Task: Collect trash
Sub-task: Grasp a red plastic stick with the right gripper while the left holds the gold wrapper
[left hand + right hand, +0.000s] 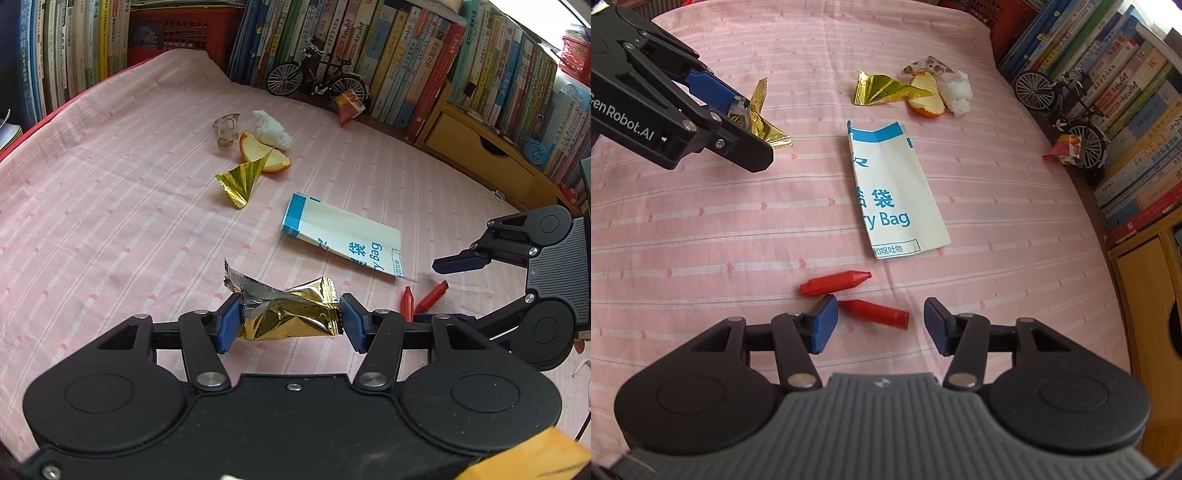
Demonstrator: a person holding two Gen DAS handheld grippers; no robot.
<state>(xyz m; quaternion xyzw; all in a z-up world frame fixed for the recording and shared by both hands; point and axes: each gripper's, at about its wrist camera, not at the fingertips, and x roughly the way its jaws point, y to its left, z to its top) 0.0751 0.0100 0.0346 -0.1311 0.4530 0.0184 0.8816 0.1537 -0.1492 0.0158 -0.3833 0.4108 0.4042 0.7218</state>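
A crumpled gold snack wrapper (291,314) spans the jaws of my left gripper (290,323), whose blue pads press on both of its ends; the right wrist view shows that wrapper (759,118) in the left gripper (746,118) just above the pink cloth. My right gripper (881,325) is open and low over the cloth, with a red crayon piece (875,314) lying between its fingers. A second red piece (834,282) lies just beyond the left finger. A white and blue paper bag (894,192) lies flat ahead.
Farther back lie a gold foil wrapper (242,181), an orange peel (266,155), a white tissue (271,129) and a clear wrapper (226,129). A red snack packet (349,105) leans by a model bicycle (317,77). Book rows and a wooden drawer (476,151) border the cloth.
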